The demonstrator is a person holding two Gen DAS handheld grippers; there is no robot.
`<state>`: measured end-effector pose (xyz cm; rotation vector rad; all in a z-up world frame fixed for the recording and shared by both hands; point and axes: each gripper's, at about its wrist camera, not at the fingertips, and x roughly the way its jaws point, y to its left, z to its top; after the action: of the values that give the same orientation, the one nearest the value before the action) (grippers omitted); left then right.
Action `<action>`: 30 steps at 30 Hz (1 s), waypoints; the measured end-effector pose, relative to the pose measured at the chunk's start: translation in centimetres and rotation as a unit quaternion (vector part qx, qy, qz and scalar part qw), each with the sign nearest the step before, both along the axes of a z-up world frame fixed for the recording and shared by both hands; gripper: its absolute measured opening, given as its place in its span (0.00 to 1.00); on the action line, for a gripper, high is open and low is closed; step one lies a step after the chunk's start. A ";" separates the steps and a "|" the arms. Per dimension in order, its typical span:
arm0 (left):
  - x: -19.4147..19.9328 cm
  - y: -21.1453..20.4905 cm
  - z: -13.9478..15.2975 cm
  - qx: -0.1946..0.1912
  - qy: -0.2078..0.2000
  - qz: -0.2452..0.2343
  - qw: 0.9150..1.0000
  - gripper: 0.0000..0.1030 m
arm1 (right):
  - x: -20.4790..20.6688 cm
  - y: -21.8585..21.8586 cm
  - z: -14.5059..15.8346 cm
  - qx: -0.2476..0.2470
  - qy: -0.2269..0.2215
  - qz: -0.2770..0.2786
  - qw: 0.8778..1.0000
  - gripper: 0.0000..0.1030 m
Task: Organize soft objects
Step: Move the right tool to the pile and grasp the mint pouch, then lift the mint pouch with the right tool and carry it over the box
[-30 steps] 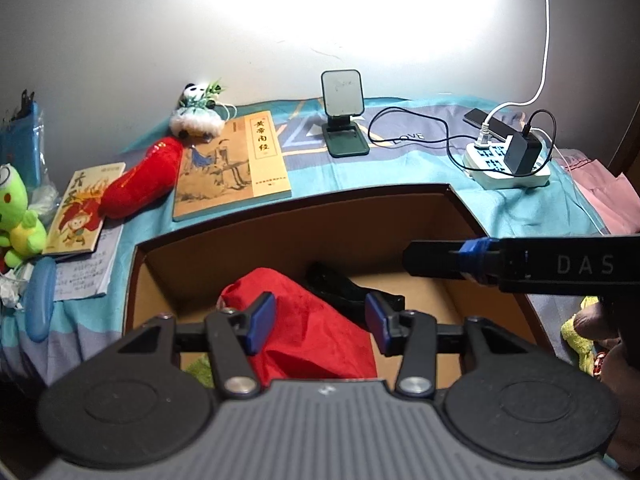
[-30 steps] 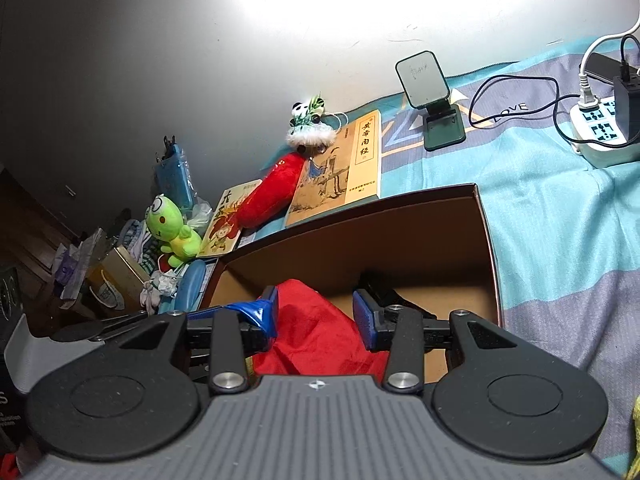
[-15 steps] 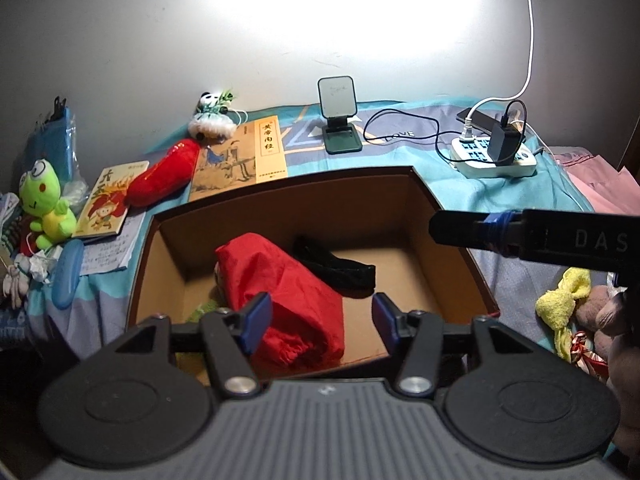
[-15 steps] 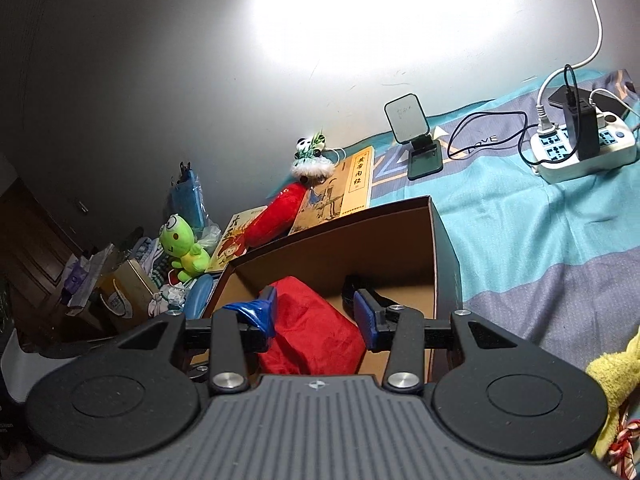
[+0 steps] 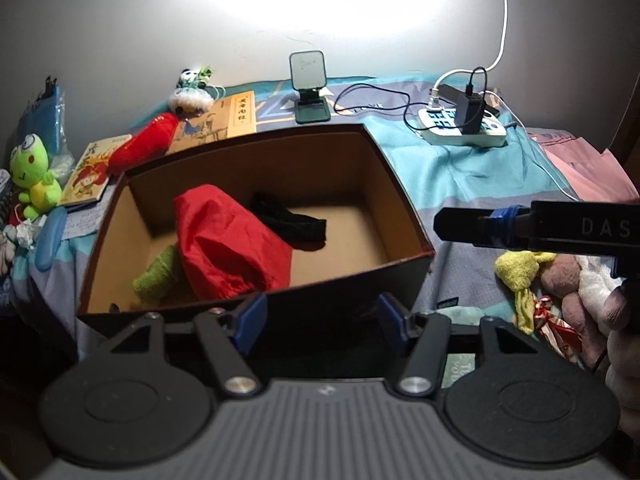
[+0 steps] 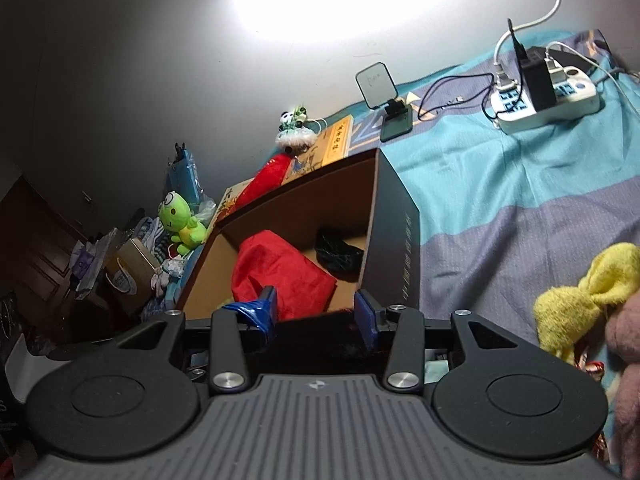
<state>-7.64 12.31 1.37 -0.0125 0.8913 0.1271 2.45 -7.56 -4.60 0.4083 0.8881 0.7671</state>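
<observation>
1. The left gripper [image 5: 320, 320] stood wide and empty, poised at the near rim of the cardboard box [image 5: 400, 184]; the right gripper [image 6: 316, 314] also gaped with nothing between its blue pads, at the same near wall.
2. Inside the box lay a crumpled red cloth bag [image 5: 228, 244], thin and slightly glossy, beside a fuzzy green piece [image 5: 158, 276] and a black knitted band [image 5: 292, 222], all limp on the brown floor of the box.
3. The step in hand seemed to be the gap between items: some soft things were stowed, and both tools were free for another.
4. The likeliest next targets sat right of the box on the bed sheet [image 5: 452, 164]: a fluffy yellow cloth [image 6: 576, 300] and a mauve plush toy [image 5: 568, 284], touching one another. The right gripper would need to swing right, drop onto the yellow pile and pinch a thick fold, since the loose fabric would sag.
5. Left of the box, a green frog plush [image 5: 32, 176] and a red plush [image 5: 144, 144] waited among stiff books.
</observation>
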 end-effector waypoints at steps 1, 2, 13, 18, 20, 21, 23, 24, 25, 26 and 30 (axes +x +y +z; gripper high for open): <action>-0.1 -0.2 -0.4 -0.008 0.003 -0.004 1.000 0.60 | -0.1 -0.4 -0.5 -0.005 0.007 -0.003 1.000 0.25; -0.3 -0.7 -1.0 -0.018 0.009 -0.009 1.000 0.60 | -0.2 -1.0 -1.0 -0.010 0.015 -0.005 1.000 0.26; 0.2 -5.2 -8.3 -0.059 0.069 -0.091 0.992 0.63 | -1.7 -4.1 -5.8 -0.073 0.079 -0.040 0.993 0.26; 1.5 -5.0 -11.2 -0.093 0.094 -0.091 0.987 0.63 | -2.0 -4.1 -7.6 -0.090 0.107 -0.042 0.989 0.26; 2.0 -4.8 -11.6 -0.110 0.093 -0.092 0.985 0.63 | -2.0 -4.0 -8.1 -0.099 0.116 -0.044 0.987 0.26; 2.1 -4.8 -11.7 -0.117 0.089 -0.094 0.985 0.63 | -2.0 -3.9 -8.4 -0.101 0.119 -0.045 0.987 0.26; 2.2 -4.9 -11.8 -0.131 0.078 -0.104 0.983 0.63 | -1.9 -3.9 -8.8 -0.103 0.126 -0.049 0.985 0.26; 2.3 -5.1 -11.9 -0.134 0.074 -0.107 0.982 0.63 | -1.8 -3.9 -9.0 -0.104 0.129 -0.051 0.985 0.26; 2.4 -5.1 -12.0 -0.137 0.071 -0.109 0.982 0.56 | -1.8 -3.8 -9.2 -0.105 0.133 -0.053 0.984 0.26; 2.5 -5.2 -12.2 -0.141 0.070 -0.111 0.981 0.44 | -1.7 -3.8 -9.3 -0.105 0.135 -0.056 0.984 0.26; 2.9 -5.2 -12.4 -0.154 0.069 -0.122 0.978 0.31 | -1.4 -3.8 -9.7 -0.098 0.145 -0.063 0.982 0.26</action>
<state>-4.70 7.14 -11.05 -0.1835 1.0372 -0.2433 1.05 -11.39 -14.29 0.4031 1.1891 0.5039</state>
